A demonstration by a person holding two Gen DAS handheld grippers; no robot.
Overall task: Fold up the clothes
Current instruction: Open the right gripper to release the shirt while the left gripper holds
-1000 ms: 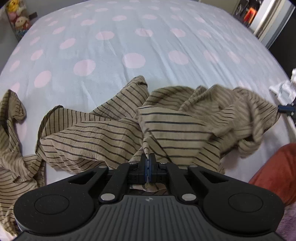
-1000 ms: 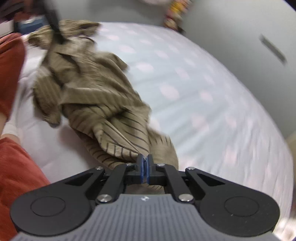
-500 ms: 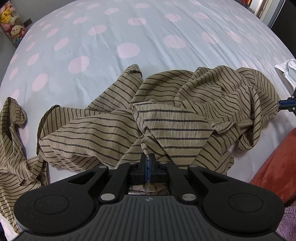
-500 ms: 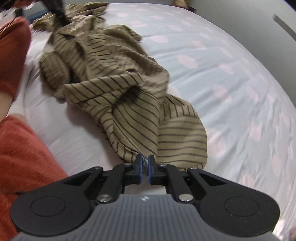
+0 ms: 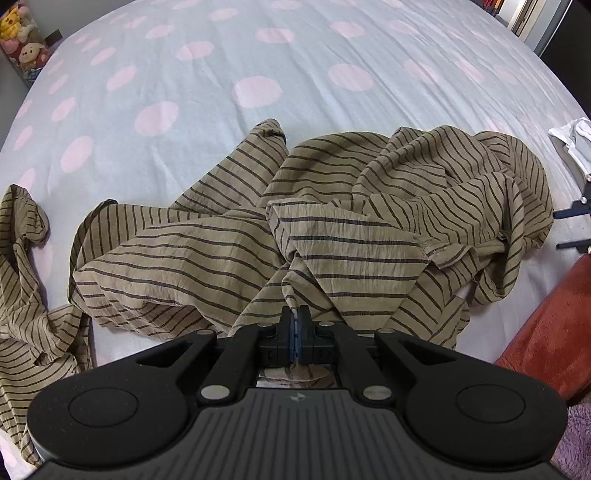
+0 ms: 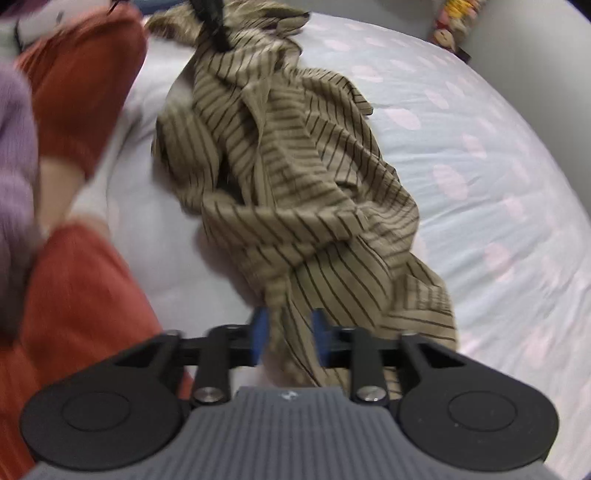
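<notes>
A tan garment with thin dark stripes [image 5: 332, 236] lies crumpled across the bed. My left gripper [image 5: 295, 319] is shut on a fold of its near edge, the cloth pinched between the blue pads. In the right wrist view the same striped garment [image 6: 295, 177] runs away from me in a twisted heap. My right gripper [image 6: 290, 332] is opening; a strand of the cloth hangs loose in the gap and the pads stand off it. The left gripper's dark fingers [image 6: 214, 22] show at the top, clamped on the far end of the garment.
The bed sheet [image 5: 258, 74] is pale blue with pink dots. A person's legs in rust-red fabric [image 6: 74, 295] and a lilac sleeve [image 6: 14, 147] sit at the left. White cloth [image 5: 572, 144] lies at the right edge. Plush toys [image 5: 22, 40] stand far left.
The right gripper's jaws have parted from shut, letting go of the striped cloth, and it swung and sank a little. The left gripper stays shut on the garment, which now lies flatter.
</notes>
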